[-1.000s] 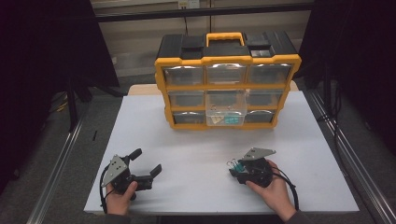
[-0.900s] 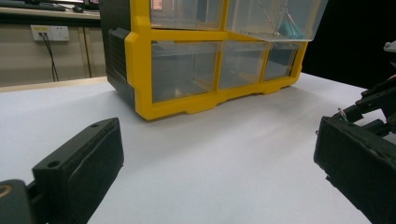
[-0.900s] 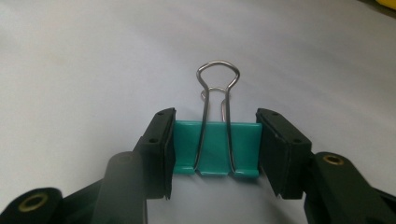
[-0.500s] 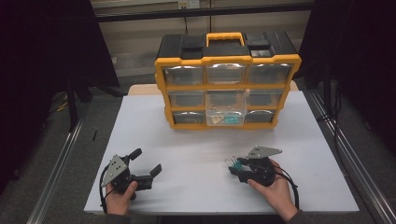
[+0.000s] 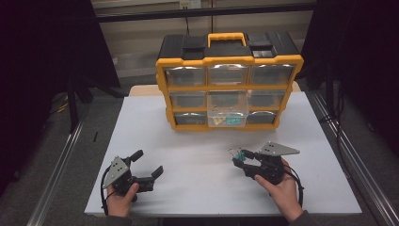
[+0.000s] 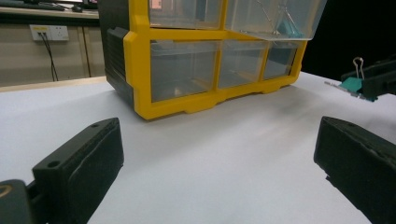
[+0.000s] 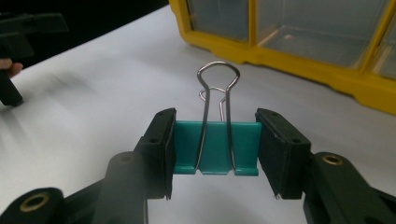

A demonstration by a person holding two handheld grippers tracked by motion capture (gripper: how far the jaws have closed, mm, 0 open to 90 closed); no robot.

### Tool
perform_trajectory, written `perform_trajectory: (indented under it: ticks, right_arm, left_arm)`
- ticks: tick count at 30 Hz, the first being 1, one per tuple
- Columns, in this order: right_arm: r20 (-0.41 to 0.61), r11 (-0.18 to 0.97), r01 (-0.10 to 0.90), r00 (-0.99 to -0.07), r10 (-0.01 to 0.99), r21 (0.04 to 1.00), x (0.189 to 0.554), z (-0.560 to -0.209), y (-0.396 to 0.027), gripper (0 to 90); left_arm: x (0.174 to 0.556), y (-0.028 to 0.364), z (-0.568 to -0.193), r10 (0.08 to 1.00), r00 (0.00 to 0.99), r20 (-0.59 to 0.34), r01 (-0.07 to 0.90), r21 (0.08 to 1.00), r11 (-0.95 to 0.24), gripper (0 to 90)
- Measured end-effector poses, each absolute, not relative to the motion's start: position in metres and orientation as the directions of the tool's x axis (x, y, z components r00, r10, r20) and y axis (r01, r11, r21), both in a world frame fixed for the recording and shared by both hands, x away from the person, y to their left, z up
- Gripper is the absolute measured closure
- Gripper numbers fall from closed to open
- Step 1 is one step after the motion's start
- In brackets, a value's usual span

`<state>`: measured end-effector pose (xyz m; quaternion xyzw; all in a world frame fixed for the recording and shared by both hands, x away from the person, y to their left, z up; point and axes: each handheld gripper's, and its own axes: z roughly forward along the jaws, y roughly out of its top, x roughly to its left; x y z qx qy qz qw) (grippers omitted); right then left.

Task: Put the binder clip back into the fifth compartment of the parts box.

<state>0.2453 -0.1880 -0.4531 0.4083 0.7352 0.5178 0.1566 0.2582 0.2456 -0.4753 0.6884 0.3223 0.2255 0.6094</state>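
My right gripper point(image 5: 241, 157) is shut on a teal binder clip point(image 7: 215, 147) with silver wire handles, its pads pressing the clip's two ends, a little above the white table point(image 5: 197, 155). The same clip point(image 6: 351, 85) hangs at the far right of the left gripper view. My left gripper point(image 5: 147, 165) rests open near the table's front left, nothing between its black pads point(image 6: 88, 158). A yellow and black drawer organiser point(image 5: 228, 80) stands at the back of the table. Its middle drawer point(image 5: 228, 110) is pulled out and holds small items, one teal.
The table's front edge runs just under both hands. Metal rails point(image 5: 348, 155) flank the table left and right. The organiser's other clear drawers are pushed in. A wall socket point(image 6: 49, 32) sits on the wall behind.
My right gripper has lifted slightly with the teal clip in it. The left gripper has stayed where it was.
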Motion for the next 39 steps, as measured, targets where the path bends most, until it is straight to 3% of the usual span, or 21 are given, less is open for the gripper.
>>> perform_trajectory:
  ticks: [19,22,25,39]
  right_arm:
    - [0.183,0.084,0.367,-0.634,0.751,0.926,0.25,-0.43,-0.19,50.1]
    - [0.18,0.075,0.356,-0.631,0.755,0.931,0.251,-0.426,-0.19,50.1]
    - [0.175,0.071,0.346,-0.629,0.757,0.936,0.252,-0.422,-0.19,50.1]
    - [0.154,0.044,0.292,-0.62,0.769,0.955,0.259,-0.396,-0.19,50.1]
  left_arm:
    - [0.258,0.245,-0.476,0.712,0.695,-0.099,0.18,0.983,-0.039,1.6]
    - [0.258,0.249,-0.475,0.714,0.699,-0.051,0.16,0.983,-0.087,1.6]
    - [0.257,0.245,-0.475,0.715,0.69,-0.115,0.176,0.984,-0.011,1.6]
    - [0.258,0.248,-0.475,0.712,0.699,-0.061,0.166,0.983,-0.079,1.6]
